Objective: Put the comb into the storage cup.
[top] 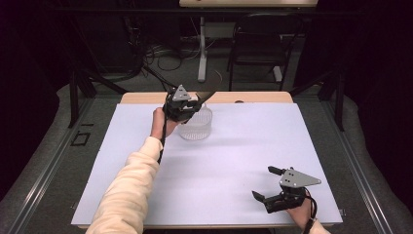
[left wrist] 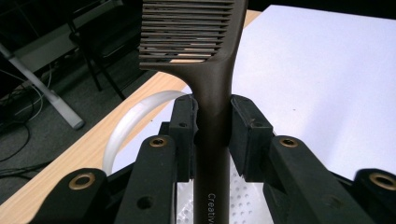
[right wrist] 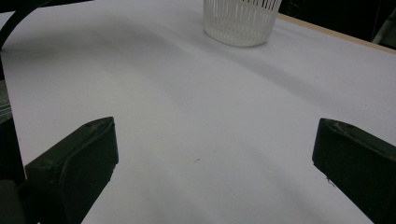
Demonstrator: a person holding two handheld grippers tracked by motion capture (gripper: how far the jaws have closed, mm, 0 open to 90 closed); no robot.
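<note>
My left gripper (top: 187,105) is held up at the far side of the table, shut on the handle of a dark brown comb (top: 207,94). In the left gripper view both pads clamp the comb's handle (left wrist: 215,70), with its teeth pointing away to the left. Directly beneath stands a white perforated basket (top: 197,127), whose rim (left wrist: 126,126) curves below the jaws. My right gripper (top: 263,181) rests near the front right of the white sheet, jaws wide apart and holding nothing. From the right gripper view (right wrist: 215,154) the basket (right wrist: 240,21) sits far ahead.
A white sheet (top: 234,161) covers the wooden table (top: 253,97). Behind the table are a black folding chair (top: 260,44), a desk leg and cables on the floor. Black frame rails run along both sides.
</note>
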